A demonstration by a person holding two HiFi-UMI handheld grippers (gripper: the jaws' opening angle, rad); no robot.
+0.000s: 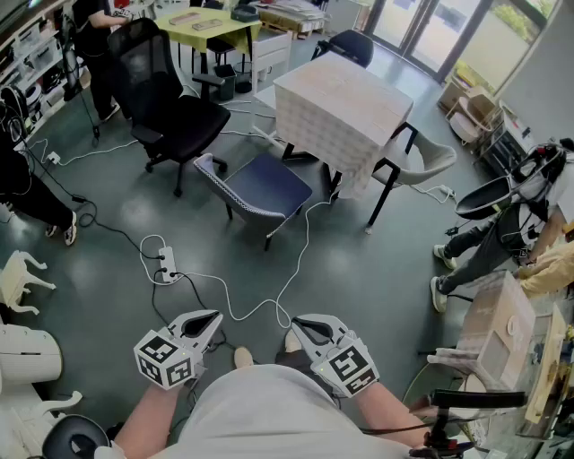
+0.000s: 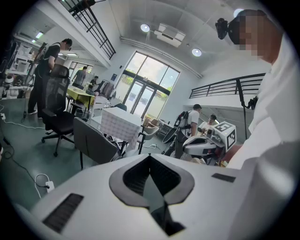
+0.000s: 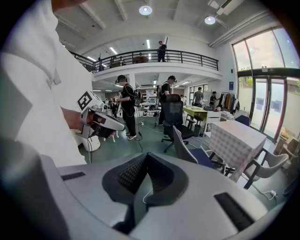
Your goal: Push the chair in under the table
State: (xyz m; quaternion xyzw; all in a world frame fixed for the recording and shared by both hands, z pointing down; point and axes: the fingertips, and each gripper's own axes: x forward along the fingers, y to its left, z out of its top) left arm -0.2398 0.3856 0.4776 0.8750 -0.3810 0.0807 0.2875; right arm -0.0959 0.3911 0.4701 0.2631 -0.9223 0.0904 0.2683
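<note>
Left tool (image 1: 213,318): jaws together, empty, lower centre.
Right tool (image 1: 300,324): jaws together, empty, just right of it.
Blue-seated grey-backed chair (image 1: 260,188): frame centre, just left of checked-cloth square surface (image 1: 345,103), not under it.

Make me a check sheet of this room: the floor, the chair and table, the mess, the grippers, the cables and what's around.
Surface: grey floor, smooth.
Job's things: blue chair stands pulled out beside the table, not under it.
Clutter: black office chair to the left of the blue chair.
Grippers: left gripper and right gripper held low by the person, well short of the chair; jaws shut, empty.
Cables: white cable runs from a power strip across the floor toward the table.
Surroundings: people at the right, yellow table behind, glass doors.
</note>
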